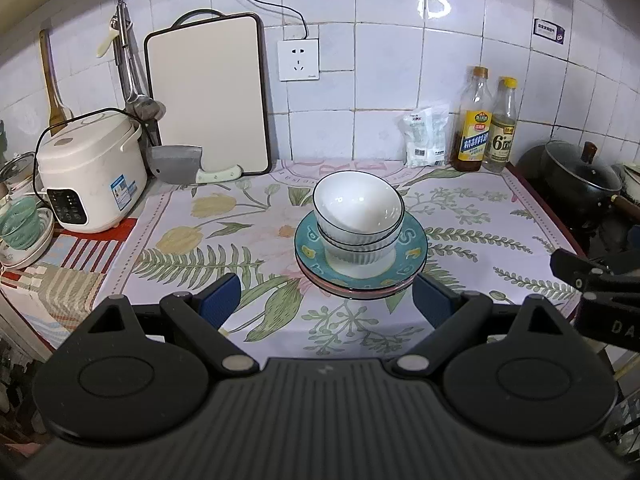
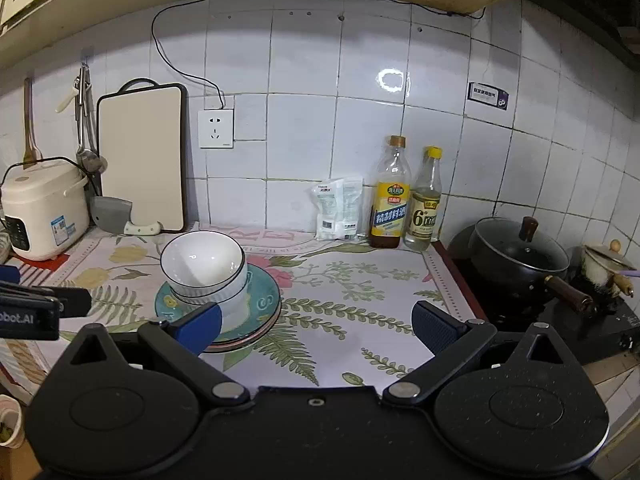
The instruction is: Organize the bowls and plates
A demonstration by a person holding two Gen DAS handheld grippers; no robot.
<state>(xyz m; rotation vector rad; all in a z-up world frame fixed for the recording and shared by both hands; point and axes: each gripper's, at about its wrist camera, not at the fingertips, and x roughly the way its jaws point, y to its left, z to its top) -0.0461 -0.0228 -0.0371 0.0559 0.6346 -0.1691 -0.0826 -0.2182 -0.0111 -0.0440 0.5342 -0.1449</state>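
Two or three white ribbed bowls (image 1: 358, 216) with dark rims are nested and tilted on a teal plate (image 1: 408, 258), which lies on a pink plate (image 1: 352, 290). The stack sits mid-counter on the floral cloth. My left gripper (image 1: 326, 300) is open, just short of the stack, with nothing between its blue pads (image 1: 220, 300). In the right wrist view the bowls (image 2: 204, 266) and teal plate (image 2: 264, 300) are at the left. My right gripper (image 2: 316, 326) is open and empty, to the right of the stack; its left pad (image 2: 200, 330) overlaps the plates' near edge.
A rice cooker (image 1: 90, 176), cleaver (image 1: 180, 166) and cutting board (image 1: 208, 96) stand at the back left. Two bottles (image 1: 486, 124) and a white packet (image 1: 426, 136) line the wall. A lidded black pan (image 2: 520, 264) sits on the stove at right. Floral cloth (image 2: 360, 300) lies bare right of the stack.
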